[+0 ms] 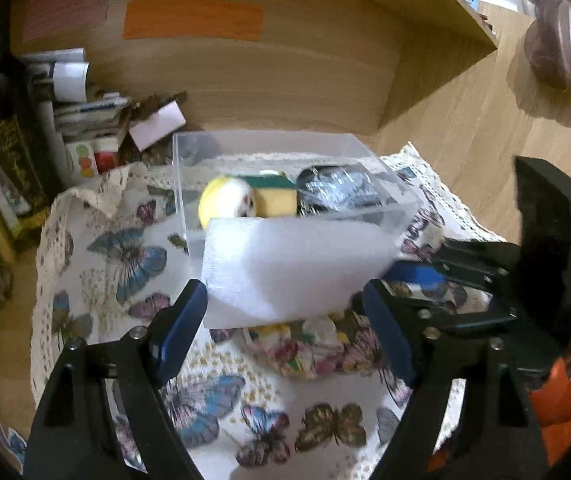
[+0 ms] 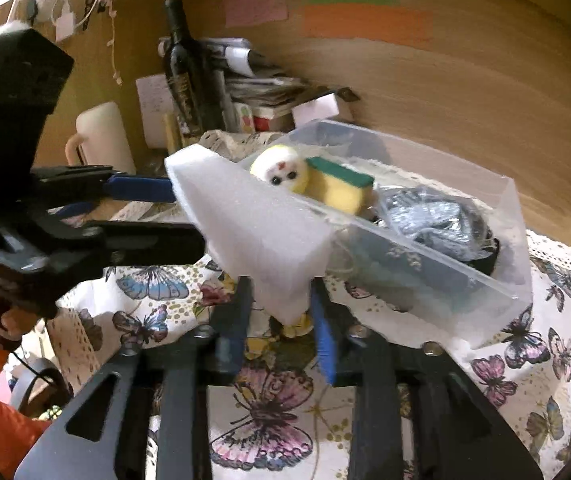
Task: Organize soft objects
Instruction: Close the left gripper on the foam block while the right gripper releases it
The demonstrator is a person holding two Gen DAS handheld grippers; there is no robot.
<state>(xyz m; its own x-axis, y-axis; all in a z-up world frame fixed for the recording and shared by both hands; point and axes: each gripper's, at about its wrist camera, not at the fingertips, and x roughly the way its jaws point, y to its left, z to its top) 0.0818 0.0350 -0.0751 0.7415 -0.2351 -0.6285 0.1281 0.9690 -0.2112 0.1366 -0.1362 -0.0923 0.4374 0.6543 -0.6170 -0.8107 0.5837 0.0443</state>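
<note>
A white foam block (image 1: 293,270) (image 2: 251,232) hangs just in front of a clear plastic box (image 1: 401,200) (image 2: 513,240) on the butterfly cloth. The box holds a yellow-white plush toy (image 1: 227,200) (image 2: 281,170), a yellow-green sponge (image 1: 277,196) (image 2: 341,186) and a dark wrapped bundle (image 1: 339,188) (image 2: 433,216). My right gripper (image 2: 281,318) is shut on the block's lower corner. My left gripper (image 1: 285,320) spans the block's long side, its blue pads at each end; it also shows in the right wrist view (image 2: 141,200) at the block's left end.
A butterfly-print cloth (image 1: 133,256) (image 2: 269,412) covers the wooden desk. At the back left stand a dark bottle (image 2: 183,80), a cream mug (image 2: 103,136) and stacked papers and small boxes (image 1: 93,120). A wooden shelf wall (image 1: 285,80) rises behind the box.
</note>
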